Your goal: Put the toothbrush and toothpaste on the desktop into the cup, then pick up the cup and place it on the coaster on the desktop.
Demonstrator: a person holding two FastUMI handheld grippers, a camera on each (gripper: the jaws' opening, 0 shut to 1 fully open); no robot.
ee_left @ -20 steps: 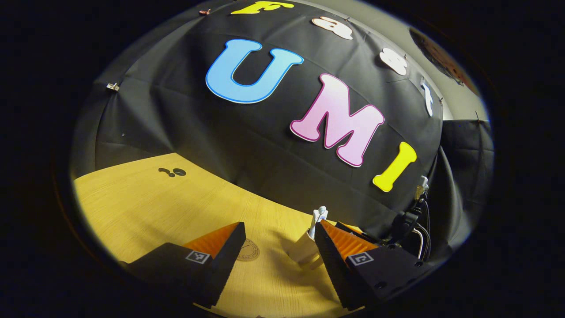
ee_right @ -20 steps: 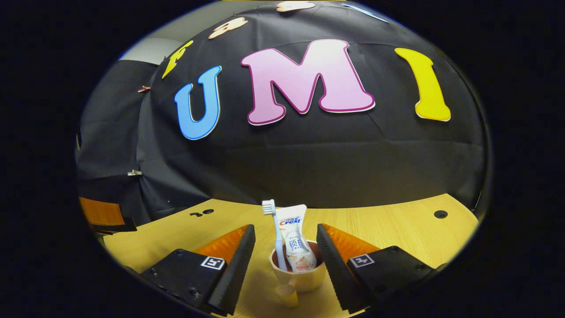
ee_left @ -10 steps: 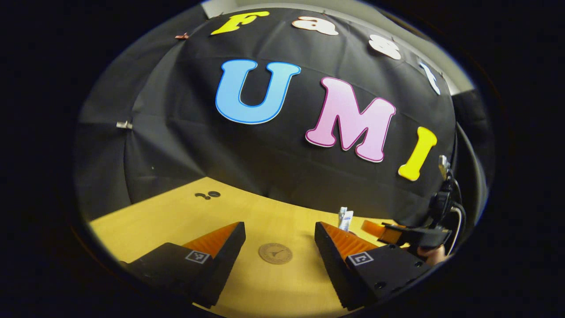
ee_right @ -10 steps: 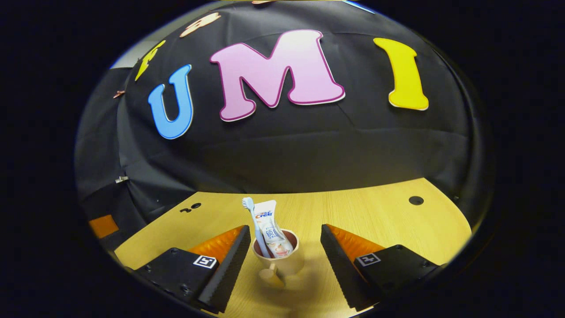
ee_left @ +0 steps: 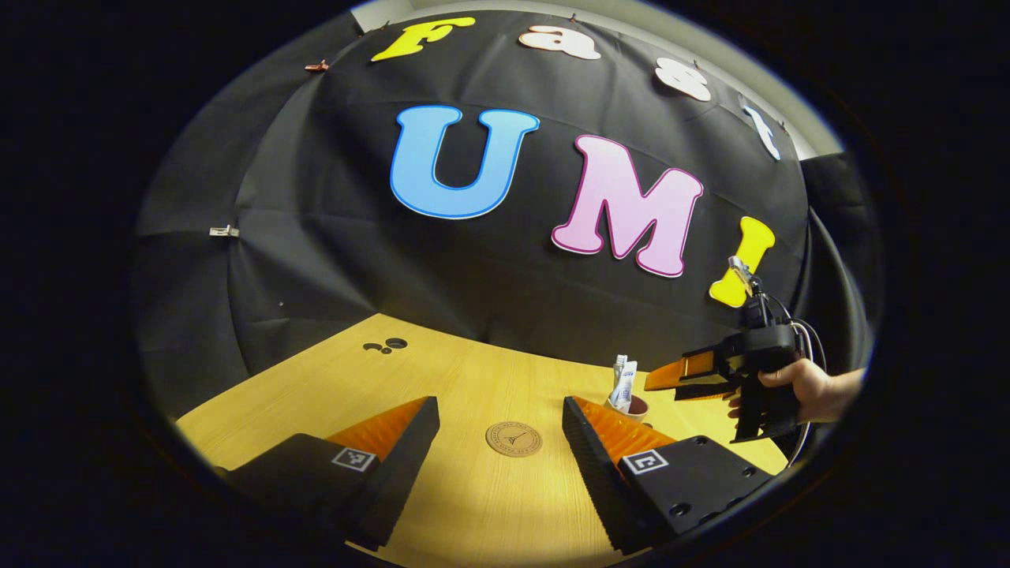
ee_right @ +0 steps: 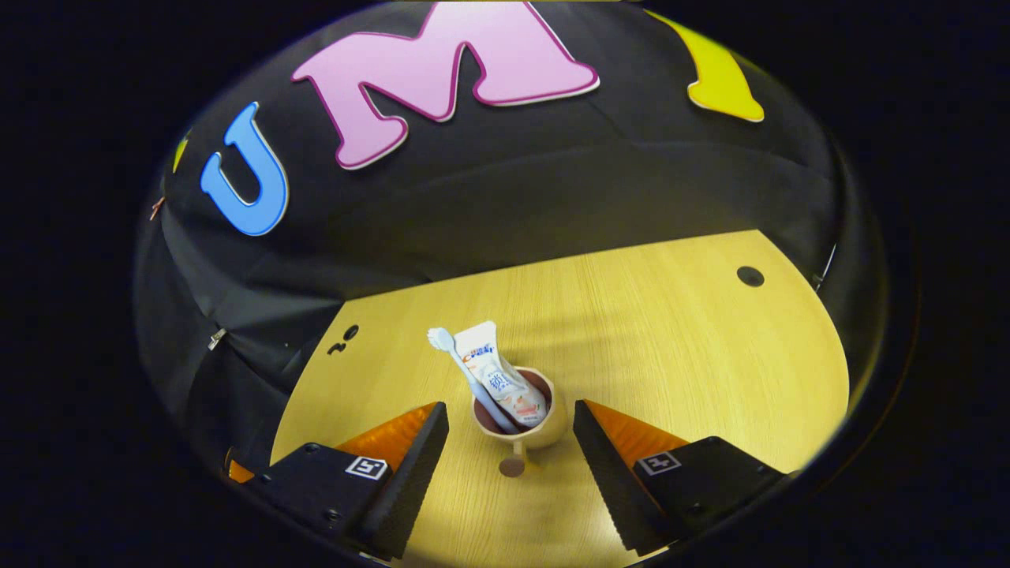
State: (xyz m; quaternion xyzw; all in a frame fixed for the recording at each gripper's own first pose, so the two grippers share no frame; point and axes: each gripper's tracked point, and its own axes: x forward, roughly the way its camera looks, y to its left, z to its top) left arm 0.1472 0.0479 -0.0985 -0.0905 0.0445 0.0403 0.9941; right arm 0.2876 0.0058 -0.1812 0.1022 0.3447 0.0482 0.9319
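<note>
- My left claw (ee_left: 499,442) hangs over the wooden desk (ee_left: 465,505) with its two fingers spread wide and nothing between them.
- Through the gap between those fingers I see the round coaster (ee_left: 514,439) lying flat on the desk, bare on top.
- My right claw (ee_right: 509,454) is also wide open and holds nothing; both fingers stand clear of the cup (ee_right: 527,426), one to each side of it and nearer to me.
- The cup stands upright on the desk (ee_right: 671,347), its handle (ee_right: 513,464) pointing back toward me between the fingers.
- The toothbrush (ee_right: 461,371) and the toothpaste (ee_right: 497,379) both stand inside the cup, leaning to the left, the brush head up and just left of the tube.
- From the left gripper view, the cup (ee_left: 634,408) sits to the right of the coaster, apart from it, partly hidden behind my left claw's right finger, with the toothpaste (ee_left: 624,384) poking up out of it.
- In that same view my right hand (ee_left: 813,388) holds the right claw (ee_left: 671,379) above the desk, just right of the cup and not touching it.
- There is a small dark hole (ee_right: 750,276) in the desk far off to the right, and a few more dark holes (ee_left: 384,345) near the left back edge.
</note>
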